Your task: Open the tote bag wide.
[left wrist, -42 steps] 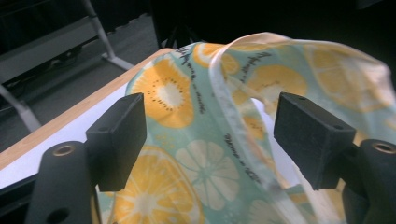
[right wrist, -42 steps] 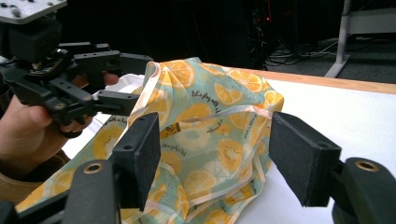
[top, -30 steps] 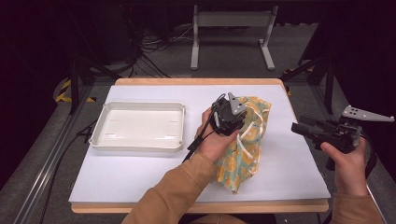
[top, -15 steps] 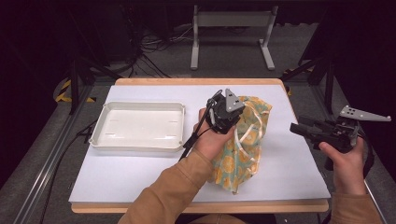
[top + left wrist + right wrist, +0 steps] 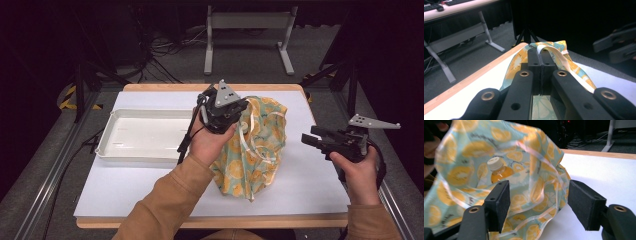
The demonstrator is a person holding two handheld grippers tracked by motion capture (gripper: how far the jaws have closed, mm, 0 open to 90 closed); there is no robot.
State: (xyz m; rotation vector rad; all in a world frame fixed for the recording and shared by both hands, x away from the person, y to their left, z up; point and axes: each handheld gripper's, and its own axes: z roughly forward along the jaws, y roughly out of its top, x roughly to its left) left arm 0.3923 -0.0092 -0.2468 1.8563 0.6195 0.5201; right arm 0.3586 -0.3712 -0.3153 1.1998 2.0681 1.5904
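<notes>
The left tongs (image 5: 239, 111) are clamping the lemon-print bag's (image 5: 257, 150) rim; the right tongs (image 5: 311, 140), gaping empty, are facing its mouth, with a juice bottle (image 5: 498, 171) half-hidden inside.

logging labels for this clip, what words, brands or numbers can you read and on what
None can be read.
Bag: small dark print between the lemon slices, too blurred to read.
Bottle inside the bag: white cap and orange contents show, no label in sight.
Tray: a faint mark on its floor, too small to read.
</notes>
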